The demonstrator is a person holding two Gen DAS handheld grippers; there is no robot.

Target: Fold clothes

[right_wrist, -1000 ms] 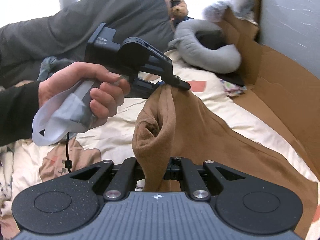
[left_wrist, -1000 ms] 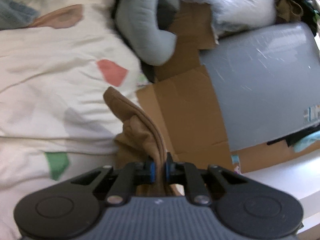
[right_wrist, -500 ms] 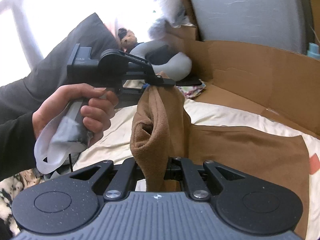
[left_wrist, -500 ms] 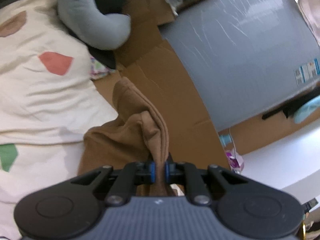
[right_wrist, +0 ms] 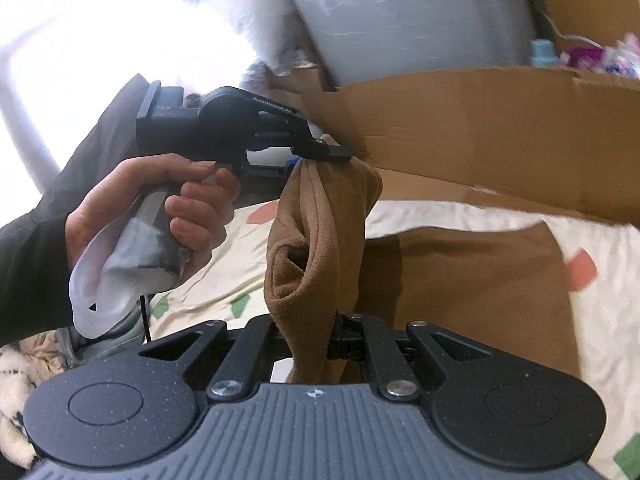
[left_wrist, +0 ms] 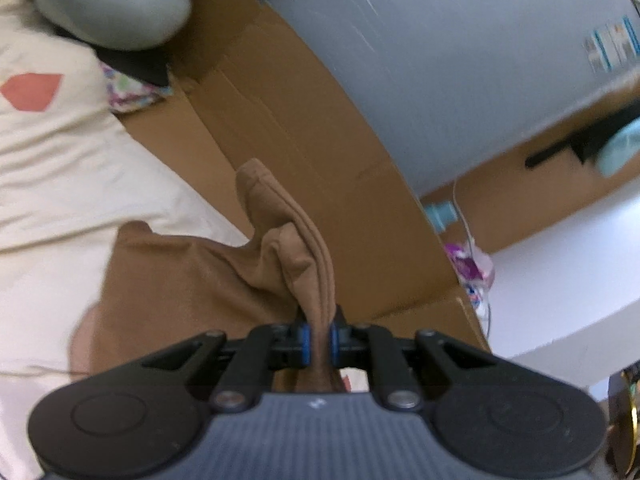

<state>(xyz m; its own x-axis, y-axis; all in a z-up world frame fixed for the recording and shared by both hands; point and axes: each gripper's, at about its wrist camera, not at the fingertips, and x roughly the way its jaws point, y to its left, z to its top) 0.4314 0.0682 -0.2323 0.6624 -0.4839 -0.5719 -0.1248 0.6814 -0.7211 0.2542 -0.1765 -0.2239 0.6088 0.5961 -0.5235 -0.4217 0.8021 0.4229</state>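
Observation:
A brown garment (left_wrist: 188,280) lies partly on the cream bedsheet (left_wrist: 60,184) and is lifted at one edge. My left gripper (left_wrist: 318,338) is shut on a bunched fold of it, the cloth squeezed between the blue pads. In the right wrist view the same brown garment (right_wrist: 472,280) spreads flat to the right. My right gripper (right_wrist: 320,344) is shut on its raised, rolled edge. The left gripper (right_wrist: 304,160) shows there too, held by a hand (right_wrist: 160,208), pinching the cloth's top.
A cardboard sheet (left_wrist: 320,128) stands along the bed's far side with a grey panel (left_wrist: 460,60) behind it. A grey neck pillow (left_wrist: 108,4) lies at the top left. A white surface (left_wrist: 568,272) and small clutter lie to the right.
Both grippers swung sideways with the brown garment held between them. The cardboard and grey panel now fill more of both views, and the neck pillow has slid to the upper left.

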